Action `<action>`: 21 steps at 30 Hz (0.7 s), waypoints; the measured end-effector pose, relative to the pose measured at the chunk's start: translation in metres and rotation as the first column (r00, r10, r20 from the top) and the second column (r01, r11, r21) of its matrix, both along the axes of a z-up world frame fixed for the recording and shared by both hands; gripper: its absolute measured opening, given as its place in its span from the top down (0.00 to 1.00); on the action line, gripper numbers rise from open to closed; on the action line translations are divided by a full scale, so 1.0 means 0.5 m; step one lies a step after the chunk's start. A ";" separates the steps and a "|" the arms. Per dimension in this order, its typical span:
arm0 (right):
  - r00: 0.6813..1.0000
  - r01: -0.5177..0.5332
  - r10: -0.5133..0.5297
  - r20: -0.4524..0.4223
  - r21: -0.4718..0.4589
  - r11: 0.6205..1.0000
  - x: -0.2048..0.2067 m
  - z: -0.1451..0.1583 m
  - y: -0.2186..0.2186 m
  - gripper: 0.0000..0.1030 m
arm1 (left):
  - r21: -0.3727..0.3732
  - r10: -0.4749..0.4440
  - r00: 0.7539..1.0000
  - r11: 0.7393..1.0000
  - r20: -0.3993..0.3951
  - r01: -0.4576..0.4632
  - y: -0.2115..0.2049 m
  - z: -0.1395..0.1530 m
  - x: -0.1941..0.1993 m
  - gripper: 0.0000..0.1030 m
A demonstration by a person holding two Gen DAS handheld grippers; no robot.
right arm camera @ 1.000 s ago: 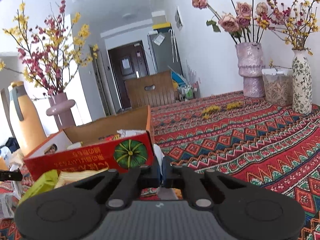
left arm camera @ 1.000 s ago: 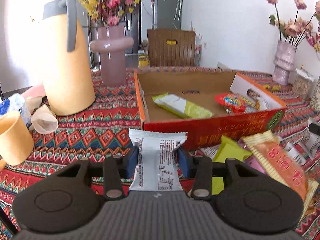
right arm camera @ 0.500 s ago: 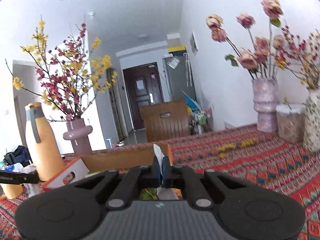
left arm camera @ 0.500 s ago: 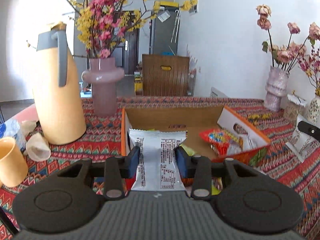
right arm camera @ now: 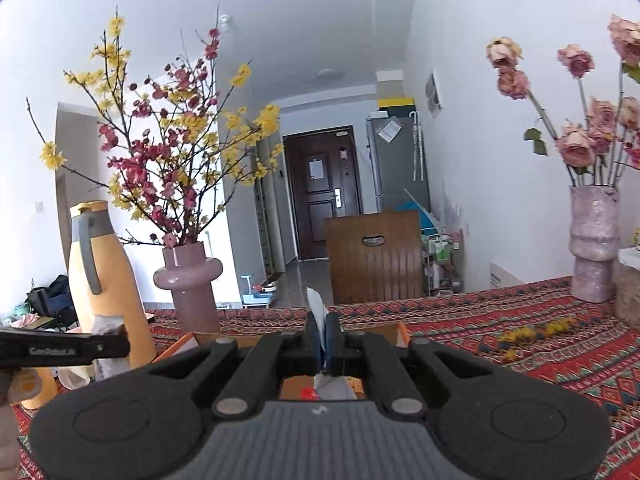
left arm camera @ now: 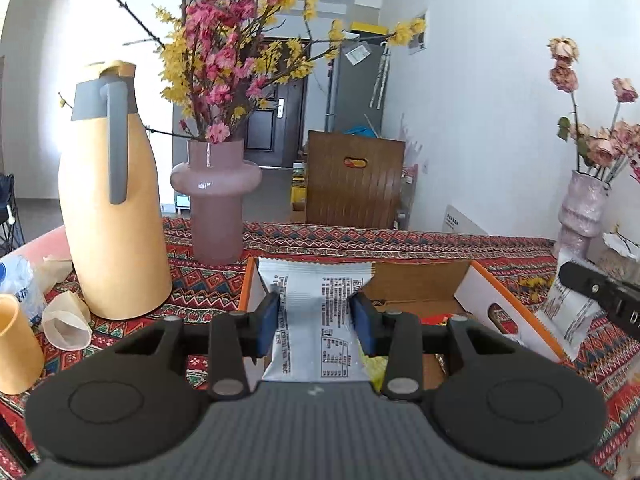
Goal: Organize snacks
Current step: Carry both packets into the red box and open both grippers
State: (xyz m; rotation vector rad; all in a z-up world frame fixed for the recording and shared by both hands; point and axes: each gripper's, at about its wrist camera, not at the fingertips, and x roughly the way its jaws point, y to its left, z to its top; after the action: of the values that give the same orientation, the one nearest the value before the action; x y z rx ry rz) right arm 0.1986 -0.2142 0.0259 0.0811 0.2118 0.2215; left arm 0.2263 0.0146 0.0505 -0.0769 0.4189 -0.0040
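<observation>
The left gripper is clamped on a white snack packet across its width; the packet's long axis runs straight ahead, its crimped far end over the near edge of the orange cardboard box; the box's contents are mostly hidden behind the packet and fingers. The right gripper pinches a second white packet edge-on, its serrated tip pointing up, above the box's near right corner; its print is unreadable.
</observation>
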 end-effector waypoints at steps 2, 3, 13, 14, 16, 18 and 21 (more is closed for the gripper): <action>1.000 -0.009 0.009 -0.008 -0.007 1.000 0.016 -0.004 0.014 0.98 | 0.004 0.014 1.000 1.000 -0.005 -0.014 -0.001 -0.010 0.015 0.61; 1.000 -0.013 0.013 -0.013 -0.012 1.000 0.026 -0.008 0.021 0.98 | 0.002 0.019 1.000 1.000 -0.010 -0.019 -0.002 -0.015 0.022 0.61; 0.997 -0.022 0.021 -0.079 -0.019 1.000 0.083 -0.082 0.048 0.98 | 0.025 0.030 0.999 0.999 -0.022 -0.029 -0.011 -0.078 0.052 0.61; 0.997 -0.021 0.020 -0.078 -0.021 1.000 0.085 -0.084 0.048 0.98 | 0.028 0.028 0.999 0.999 -0.024 -0.027 -0.013 -0.081 0.053 0.61; 0.997 -0.022 0.021 -0.077 -0.023 0.999 0.085 -0.087 0.050 0.98 | 0.031 0.027 0.999 0.999 -0.026 -0.026 -0.016 -0.086 0.053 0.60; 0.997 -0.021 0.019 -0.076 -0.025 0.999 0.085 -0.089 0.052 0.97 | 0.029 0.026 1.000 0.999 -0.017 -0.026 -0.018 -0.090 0.049 0.59; 0.996 -0.024 0.022 -0.087 -0.025 0.999 0.088 -0.093 0.052 0.92 | 0.025 0.028 1.000 0.999 0.003 -0.028 -0.019 -0.089 0.039 0.38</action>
State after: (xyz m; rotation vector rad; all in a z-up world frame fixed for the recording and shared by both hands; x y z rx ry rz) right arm 0.2425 -0.1880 -0.0205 0.0624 0.3017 0.2384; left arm 0.2460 0.0049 0.0059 -0.0580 0.4150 0.0283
